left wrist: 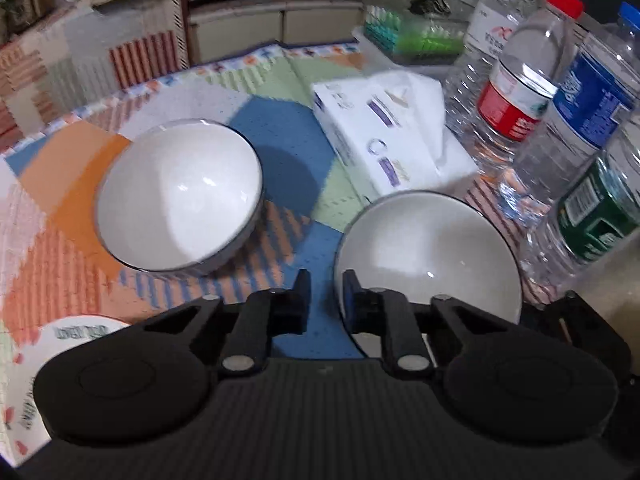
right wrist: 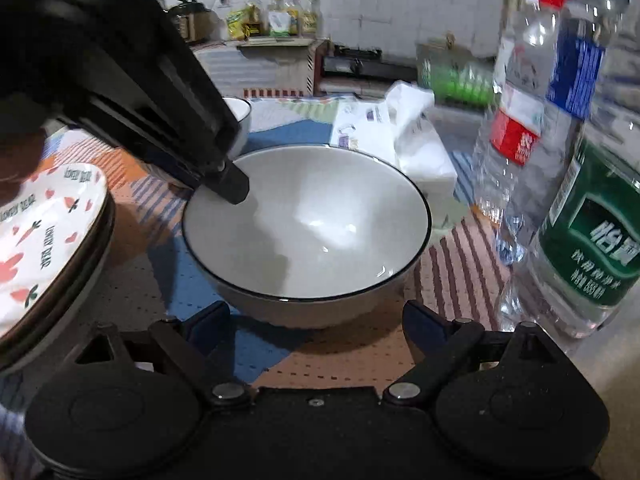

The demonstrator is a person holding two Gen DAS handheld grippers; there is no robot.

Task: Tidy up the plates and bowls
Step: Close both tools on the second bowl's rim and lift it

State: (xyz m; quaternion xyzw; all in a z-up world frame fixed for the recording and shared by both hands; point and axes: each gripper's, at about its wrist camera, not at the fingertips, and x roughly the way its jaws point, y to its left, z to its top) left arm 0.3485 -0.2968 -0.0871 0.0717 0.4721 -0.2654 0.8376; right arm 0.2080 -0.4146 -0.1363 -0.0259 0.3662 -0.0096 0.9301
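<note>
1. Plates (right wrist: 44,232) with a carrot and heart print are stacked at the near left of the patterned mat (left wrist: 288,136); only their edge is seen in the left wrist view.
2. A white bowl (left wrist: 180,196) with a dark rim stands on the mat at the far left, well apart from the second bowl, and is untouched.
3. The left gripper (left wrist: 326,286) is placed at the left rim of the nearer bowl (right wrist: 308,224). One finger is seen inside the wall and the other outside it, so the rim is straddled. The fingers are drawn close together, but a firm pinch on the rim cannot be confirmed from either view.
4. The right gripper (right wrist: 316,320) is held just short of the near side of that same bowl, its fingers spread wide and touching nothing.
5. A tissue pack (left wrist: 384,132) lies beyond the nearer bowl, and several water bottles (left wrist: 516,80) stand crowded at the right, close to its rim.
6. The bowls are judged to be glazed ceramic: rigid, fairly heavy, slippery and breakable. A hold is best taken on the rim, wall between the fingers, and the bowl lifted level, so that it is not tilted out of the grip or knocked against the bottles when nested into the other.
</note>
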